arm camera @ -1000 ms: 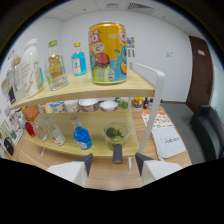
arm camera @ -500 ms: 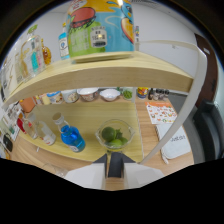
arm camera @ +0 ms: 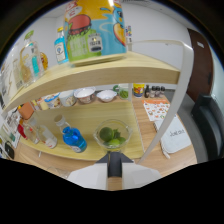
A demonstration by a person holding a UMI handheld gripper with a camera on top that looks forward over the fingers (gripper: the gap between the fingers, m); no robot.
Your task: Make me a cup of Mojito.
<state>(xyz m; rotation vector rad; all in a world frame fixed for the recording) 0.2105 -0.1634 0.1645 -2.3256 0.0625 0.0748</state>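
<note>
1. Clear glass bowl of green limes and mint [arm camera: 112, 136] sits low centre of frame on the lower pale wooden shelf [arm camera: 87, 117], just ahead of my gripper [arm camera: 114, 172].
2. Fingers: a narrow gap shows between them, nothing held.
3. Handling judgement: glass is rigid, slippery, breakable; I'd take the near rim.
4. Blue plastic bottle [arm camera: 74, 138] stands just left; big yellow juice carton [arm camera: 95, 27] upper centre.
</note>
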